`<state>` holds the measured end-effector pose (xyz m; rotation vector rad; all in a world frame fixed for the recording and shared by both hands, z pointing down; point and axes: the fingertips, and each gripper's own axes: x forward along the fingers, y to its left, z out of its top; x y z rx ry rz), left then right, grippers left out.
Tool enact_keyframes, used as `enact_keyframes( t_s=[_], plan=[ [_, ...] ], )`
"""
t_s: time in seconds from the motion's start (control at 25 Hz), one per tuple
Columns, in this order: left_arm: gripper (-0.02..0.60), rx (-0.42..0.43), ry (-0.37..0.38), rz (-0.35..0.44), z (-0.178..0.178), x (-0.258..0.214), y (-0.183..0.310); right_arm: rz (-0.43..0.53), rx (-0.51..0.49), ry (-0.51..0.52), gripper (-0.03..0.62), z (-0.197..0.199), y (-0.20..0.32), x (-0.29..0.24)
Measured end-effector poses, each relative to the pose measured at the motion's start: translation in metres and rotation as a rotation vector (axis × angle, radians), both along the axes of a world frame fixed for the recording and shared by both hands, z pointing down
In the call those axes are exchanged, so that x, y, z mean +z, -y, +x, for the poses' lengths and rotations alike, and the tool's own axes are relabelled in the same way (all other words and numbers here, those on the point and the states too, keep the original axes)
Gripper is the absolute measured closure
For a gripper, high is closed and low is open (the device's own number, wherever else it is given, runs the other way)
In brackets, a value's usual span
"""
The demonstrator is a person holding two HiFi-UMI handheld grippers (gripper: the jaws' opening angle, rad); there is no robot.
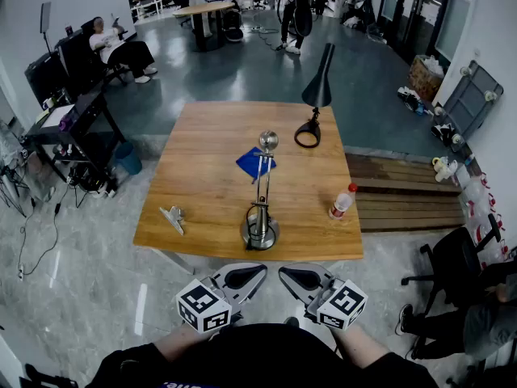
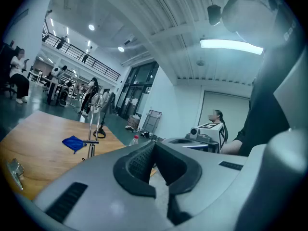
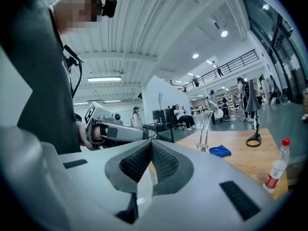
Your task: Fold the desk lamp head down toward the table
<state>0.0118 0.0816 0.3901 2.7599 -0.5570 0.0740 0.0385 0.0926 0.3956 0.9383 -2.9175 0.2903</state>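
the fold has not begun; this reads as the approach step. the left tool (image 1: 246, 276) and the right tool (image 1: 300, 278) hang side by side just short of the near edge of the tabletop (image 1: 206, 140). each has its ribbed dark pads pressed together with nothing between them, and neither touches anything. the desk lamp (image 1: 260, 217) stands just beyond them, near the front edge and about midway along it. it has a round shiny metal base, two thin bright rods rising upright, and a small rounded lamp head (image 1: 268, 141) of polished metal at the top, not yet lowered. a black lamp (image 1: 317, 95) with a matt cone shade and a ring-shaped foot stands well apart at the far edge. i judge the silver one to be the target, since it is right in front of the tools, though the task line alone doesn't settle it. the next move likely calls for one tool to open and reach the head or upper rods. the other may need to steady the base, because the smooth metal looks slippery and the slim stand could tip. the tabletop is warm, grained wood. a soft blue cloth (image 1: 254, 162) lies behind the lamp, a clear plastic bottle (image 1: 342, 203) with a red cap stands to its right, and a small metal clip (image 1: 173, 217) lies to its left.
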Motion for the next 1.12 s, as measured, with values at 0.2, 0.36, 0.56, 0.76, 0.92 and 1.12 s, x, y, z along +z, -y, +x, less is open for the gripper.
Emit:
enact_keyframes(
  t_s=[0.2, 0.36, 0.56, 0.76, 0.92, 1.12],
  plan=[
    [0.574, -0.002, 0.001, -0.003, -0.001, 0.003, -0.001, -0.003, -0.009, 0.001, 0.589, -0.002, -0.002, 0.002],
    [0.574, -0.002, 0.001, -0.005, 0.000, 0.004, -0.002, -0.008, -0.008, 0.006, 0.589, -0.001, -0.002, 0.003],
    [0.574, -0.004, 0.003, -0.006, -0.001, 0.006, -0.002, -0.010, -0.012, 0.030, 0.589, -0.001, -0.001, 0.001],
    [0.574, -0.007, 0.003, -0.009, 0.004, 0.005, 0.000, -0.025, -0.006, 0.077, 0.588, 0.005, 0.004, -0.004],
    [0.574, -0.020, 0.018, -0.002, 0.012, 0.005, 0.005, -0.024, -0.026, 0.080, 0.588, 0.012, 0.008, -0.006],
    [0.574, -0.056, 0.030, 0.006, 0.020, 0.005, 0.014, -0.015, -0.061, 0.086, 0.589, 0.021, 0.013, -0.009]
  ],
)
